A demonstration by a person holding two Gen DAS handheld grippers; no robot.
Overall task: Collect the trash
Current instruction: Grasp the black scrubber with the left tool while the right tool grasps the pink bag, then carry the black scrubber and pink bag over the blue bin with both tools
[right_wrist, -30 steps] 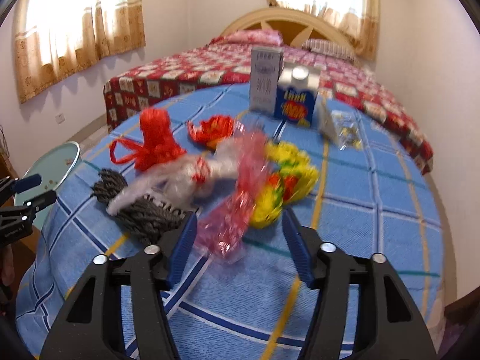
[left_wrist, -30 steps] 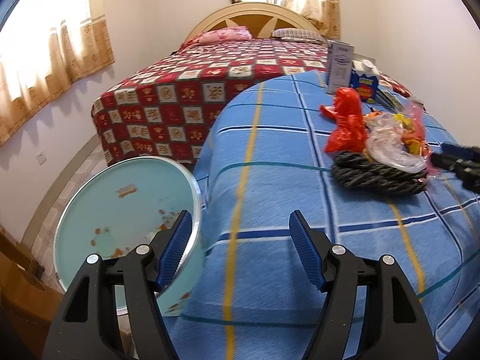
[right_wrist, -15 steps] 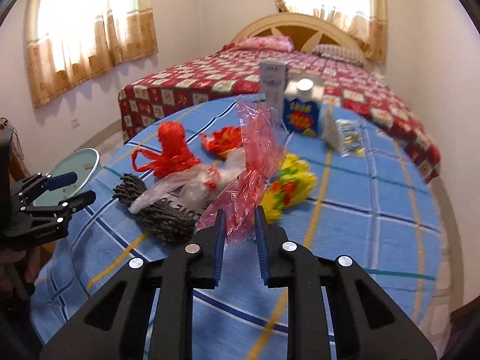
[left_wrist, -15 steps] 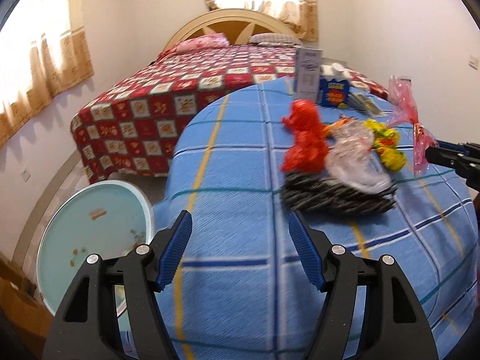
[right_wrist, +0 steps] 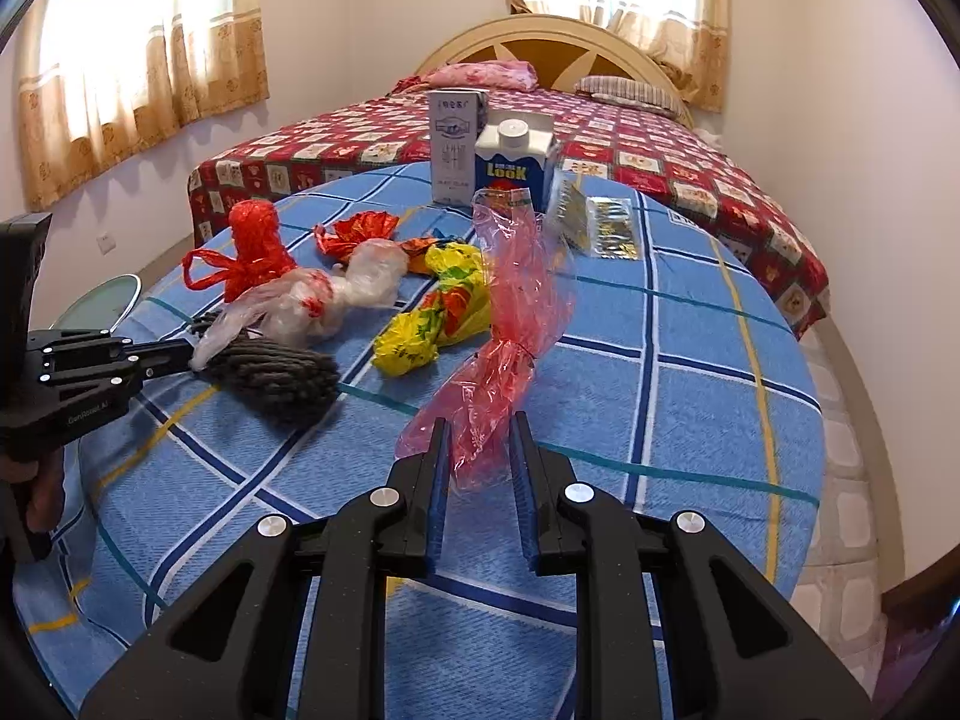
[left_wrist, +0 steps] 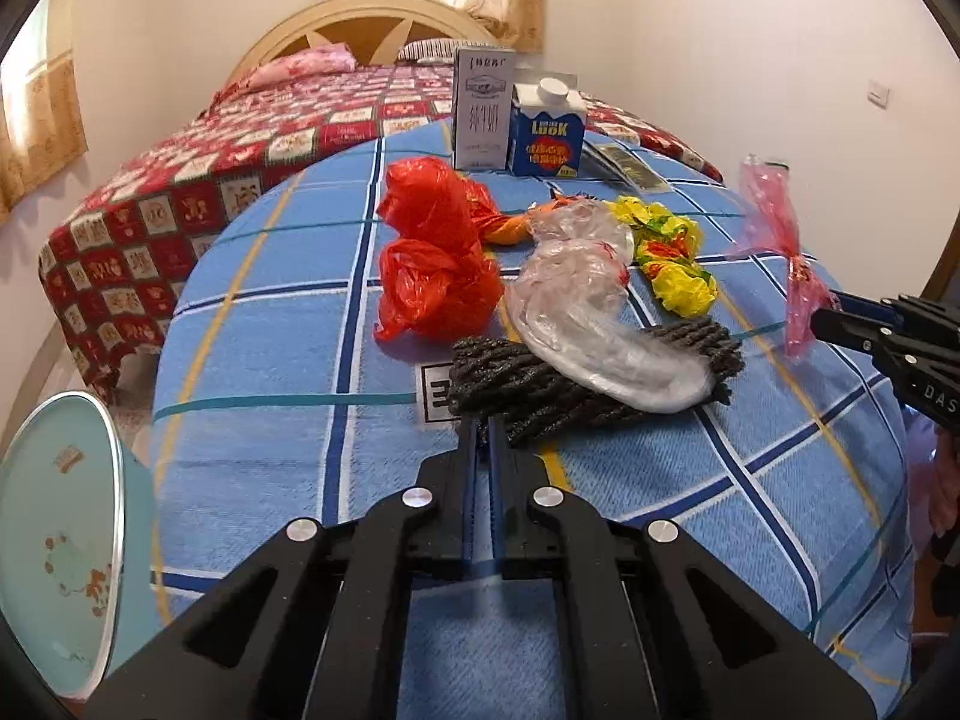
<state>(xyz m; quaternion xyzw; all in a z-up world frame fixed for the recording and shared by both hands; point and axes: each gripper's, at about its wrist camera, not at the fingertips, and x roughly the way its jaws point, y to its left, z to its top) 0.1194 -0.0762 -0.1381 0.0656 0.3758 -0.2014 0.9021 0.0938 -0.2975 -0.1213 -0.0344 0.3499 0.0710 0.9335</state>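
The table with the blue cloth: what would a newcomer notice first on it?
A heap of crumpled bags fills the middle of the blue checked tablecloth: a red bag, a clear bag over a dark bundle, a yellow wrapper. The right gripper holds a pink bag above the cloth. Two cartons stand behind.

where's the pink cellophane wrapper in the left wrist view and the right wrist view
Left wrist: the pink cellophane wrapper is at the far right, lifted off the table.
Right wrist: it is centre frame, rising from between the gripper's fingers.
Shared landmark: the blue LOOK carton at the table's far edge.
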